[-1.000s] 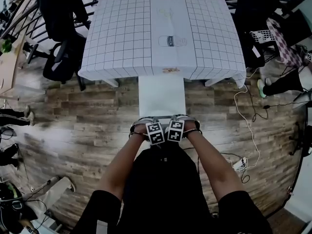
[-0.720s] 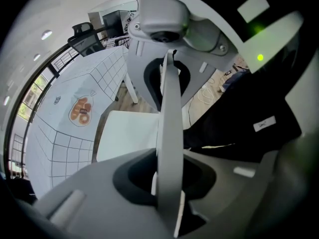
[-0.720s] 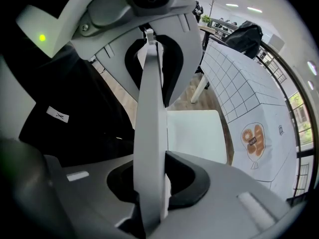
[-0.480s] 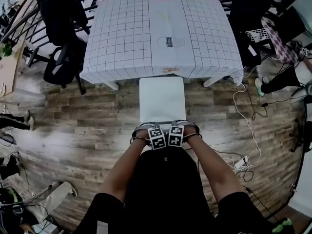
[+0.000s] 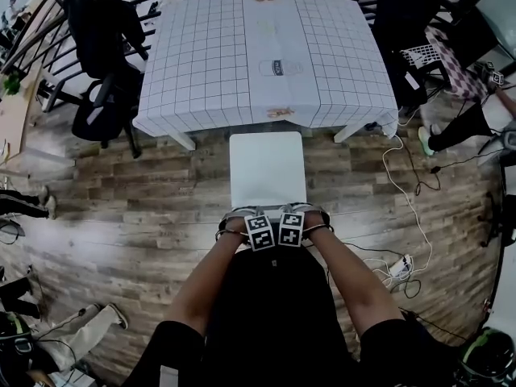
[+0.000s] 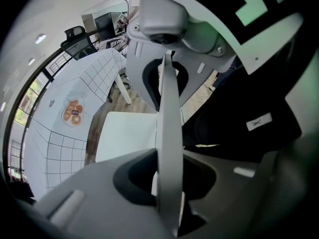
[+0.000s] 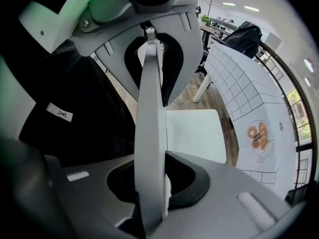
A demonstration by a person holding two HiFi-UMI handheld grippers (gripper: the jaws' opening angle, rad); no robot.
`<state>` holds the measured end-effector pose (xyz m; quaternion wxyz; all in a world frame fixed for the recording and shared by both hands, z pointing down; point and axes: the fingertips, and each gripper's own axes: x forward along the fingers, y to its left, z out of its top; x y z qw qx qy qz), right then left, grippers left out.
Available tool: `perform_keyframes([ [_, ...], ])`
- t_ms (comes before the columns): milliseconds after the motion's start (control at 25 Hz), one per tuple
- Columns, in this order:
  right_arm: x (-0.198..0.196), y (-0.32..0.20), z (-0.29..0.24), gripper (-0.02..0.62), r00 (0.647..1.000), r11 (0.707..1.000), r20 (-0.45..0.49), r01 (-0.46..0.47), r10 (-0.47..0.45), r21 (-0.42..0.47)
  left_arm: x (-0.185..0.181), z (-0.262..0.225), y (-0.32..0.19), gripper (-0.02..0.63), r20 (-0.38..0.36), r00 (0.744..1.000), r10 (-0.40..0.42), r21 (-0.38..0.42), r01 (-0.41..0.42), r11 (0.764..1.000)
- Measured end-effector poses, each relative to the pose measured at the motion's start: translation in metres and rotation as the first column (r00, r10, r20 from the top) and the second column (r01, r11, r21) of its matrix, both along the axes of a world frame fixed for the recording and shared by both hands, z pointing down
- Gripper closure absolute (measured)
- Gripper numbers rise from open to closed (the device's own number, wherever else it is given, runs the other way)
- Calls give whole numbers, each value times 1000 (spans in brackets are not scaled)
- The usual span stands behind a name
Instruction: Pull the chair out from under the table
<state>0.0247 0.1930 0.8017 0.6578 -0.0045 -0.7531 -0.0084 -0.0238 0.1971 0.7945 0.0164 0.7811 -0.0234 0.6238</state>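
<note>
The white chair's seat (image 5: 268, 168) stands on the wood floor just in front of the table (image 5: 201, 71), which has a white grid-patterned cloth. Both grippers point down side by side at the chair's near edge. The left gripper (image 5: 258, 230) and the right gripper (image 5: 290, 227) are each shut on the thin top edge of the chair's backrest. In the left gripper view the backrest edge (image 6: 168, 133) runs up between the jaws, with the seat (image 6: 127, 136) below. The right gripper view shows the same backrest edge (image 7: 151, 148) and seat (image 7: 197, 133).
Black office chairs stand at the table's left (image 5: 105, 95) and right (image 5: 407, 31). A white cable and power strip (image 5: 401, 266) lie on the floor to the right. People's legs show at the left edge (image 5: 24, 204) and at the right (image 5: 459, 131).
The chair has slid toward me, out from under the table; more of the seat shows and its far edge now sits at the cloth's hem. Both grippers moved back with it.
</note>
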Motion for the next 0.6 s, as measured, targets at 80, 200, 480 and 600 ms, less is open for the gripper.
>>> perform_keyframes([
  [80,-1,7,0,520,1000,1000,-2,0,0,8,-1,0,7,525,-3,1000,-7,-4,7,1000],
  [200,1,12,-1,520,1000,1000,-3,0,1,21,1,-2,13,525,-8,1000,-19,-3,19,1000],
  [480,0,21,-1,520,1000,1000,-15,6,-6,12,-1,-3,25,526,-21,999,-36,13,37,999],
  [600,-1,27,-2,520,1000,1000,-13,2,-1,6,-2,-4,30,526,-23,999,-23,8,23,1000],
])
